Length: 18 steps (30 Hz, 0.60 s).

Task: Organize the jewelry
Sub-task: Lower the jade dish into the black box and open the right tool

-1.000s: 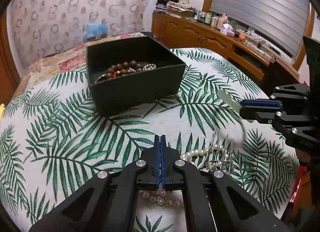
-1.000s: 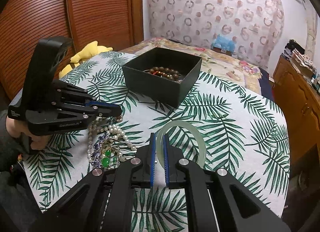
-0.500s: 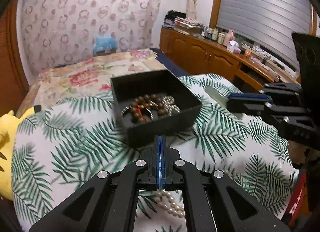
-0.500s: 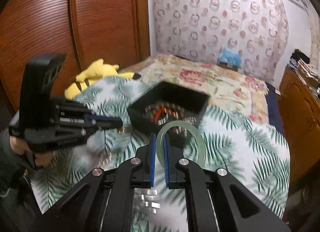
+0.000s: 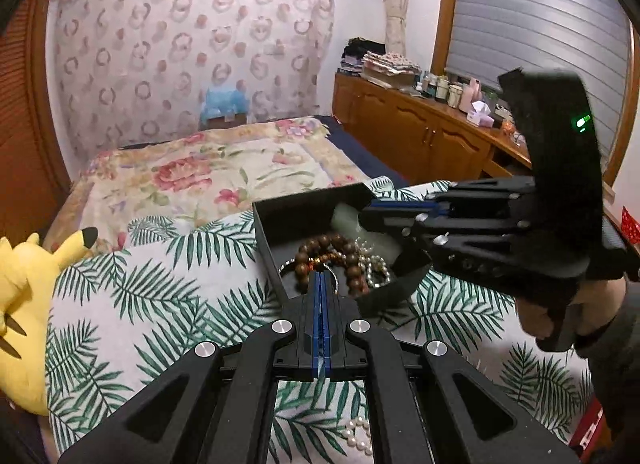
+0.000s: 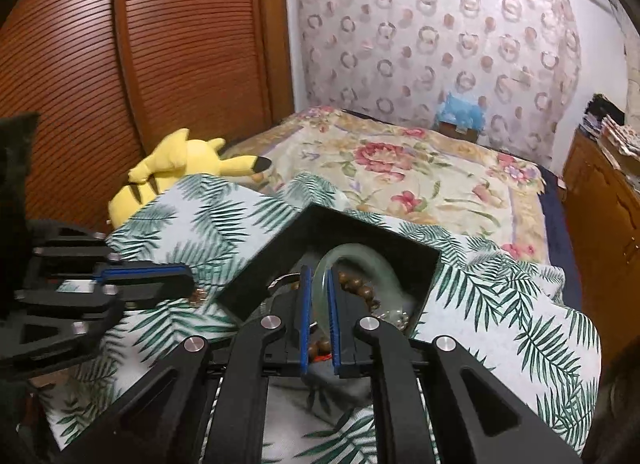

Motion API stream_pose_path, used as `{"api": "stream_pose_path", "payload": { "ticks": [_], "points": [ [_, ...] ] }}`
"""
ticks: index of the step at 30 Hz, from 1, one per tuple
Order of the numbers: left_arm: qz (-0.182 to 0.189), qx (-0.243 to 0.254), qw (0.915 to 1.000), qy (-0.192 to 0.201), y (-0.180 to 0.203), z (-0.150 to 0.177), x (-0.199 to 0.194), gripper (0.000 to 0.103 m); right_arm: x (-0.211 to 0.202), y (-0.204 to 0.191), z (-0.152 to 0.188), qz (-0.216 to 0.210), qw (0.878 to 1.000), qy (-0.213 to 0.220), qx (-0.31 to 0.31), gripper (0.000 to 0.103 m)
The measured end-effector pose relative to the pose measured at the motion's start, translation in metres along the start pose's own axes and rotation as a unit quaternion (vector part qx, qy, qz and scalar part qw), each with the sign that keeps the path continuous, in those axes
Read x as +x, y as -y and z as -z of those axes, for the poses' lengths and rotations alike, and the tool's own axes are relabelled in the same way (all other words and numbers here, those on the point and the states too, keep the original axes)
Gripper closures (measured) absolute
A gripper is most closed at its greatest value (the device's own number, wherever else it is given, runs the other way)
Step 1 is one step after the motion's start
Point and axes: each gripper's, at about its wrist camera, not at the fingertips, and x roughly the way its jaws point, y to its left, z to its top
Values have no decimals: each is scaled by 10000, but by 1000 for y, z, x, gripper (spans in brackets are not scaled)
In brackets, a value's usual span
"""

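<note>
Lowering the pale green translucent jade bangle [image 6: 362, 264] into the open black square box [image 6: 400, 232] is the step in hand, and the right gripper [image 6: 318, 304], whose jaws have just been easing apart, has the ring between its blue pads, hanging inside the box above the brown wooden bead bracelet [image 5: 340, 252]. Doing it well means sinking lower before letting go, so the hard ring settles gently beside the beads towards twelve o'clock. The left gripper [image 5: 320, 304] hovers clenched and empty at the box's six o'clock rim, while white pearl strands [image 5: 358, 438] wait on the palm-leaf printed tablecloth [image 5: 160, 296].
</note>
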Motion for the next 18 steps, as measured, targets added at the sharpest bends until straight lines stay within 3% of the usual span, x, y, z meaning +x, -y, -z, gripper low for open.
{"api": "stream_pose_path", "payload": {
  "ticks": [18],
  "points": [
    [-171,158,9996,-186,15,-30,41,103,-48,25,49,267,9994,74,220,92]
  ]
}}
